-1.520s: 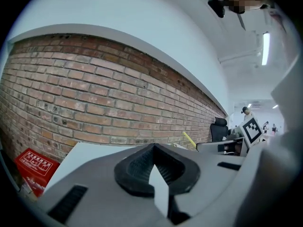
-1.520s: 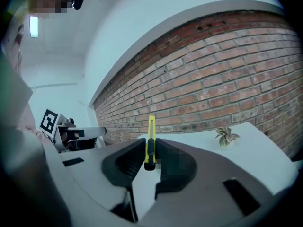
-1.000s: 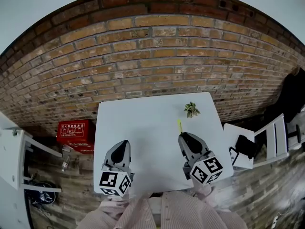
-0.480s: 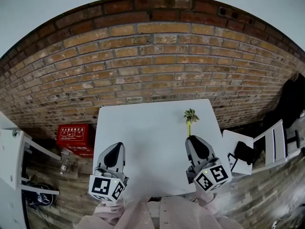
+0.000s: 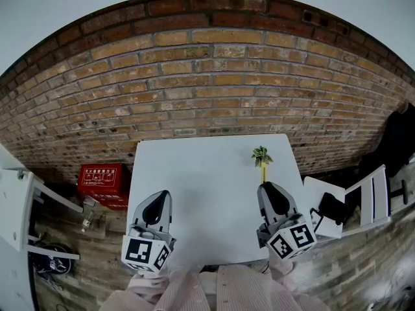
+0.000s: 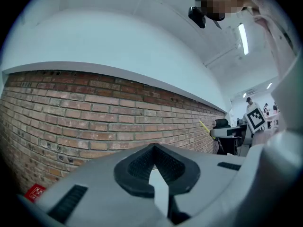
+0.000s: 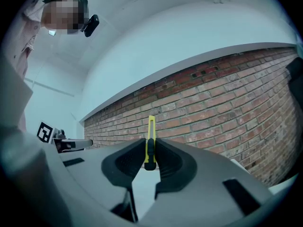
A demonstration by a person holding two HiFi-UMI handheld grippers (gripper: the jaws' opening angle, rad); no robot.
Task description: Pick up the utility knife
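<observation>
A slim yellow utility knife (image 7: 150,136) with a black slider is pinched between the pads of my right gripper (image 7: 149,150) and sticks out forward past the tips. In the head view the knife (image 5: 263,173) shows as a thin yellow strip ahead of the right gripper (image 5: 266,188), lifted off the white table (image 5: 207,193). My left gripper (image 5: 159,196) hovers over the table's near left part. Its black pads (image 6: 137,167) meet with nothing between them, and the right gripper with the knife (image 6: 204,126) shows far off at that view's right.
A small green plant (image 5: 260,154) stands on the table's far right, just beyond the knife tip. A brick wall (image 5: 207,76) rises behind. A red box (image 5: 102,180) sits on the floor at left; white chairs (image 5: 369,193) and a side table (image 5: 321,203) are at right.
Both grippers have risen from the table, the right one carrying the knife up and toward the plant. The left gripper pulled slightly nearer to me.
</observation>
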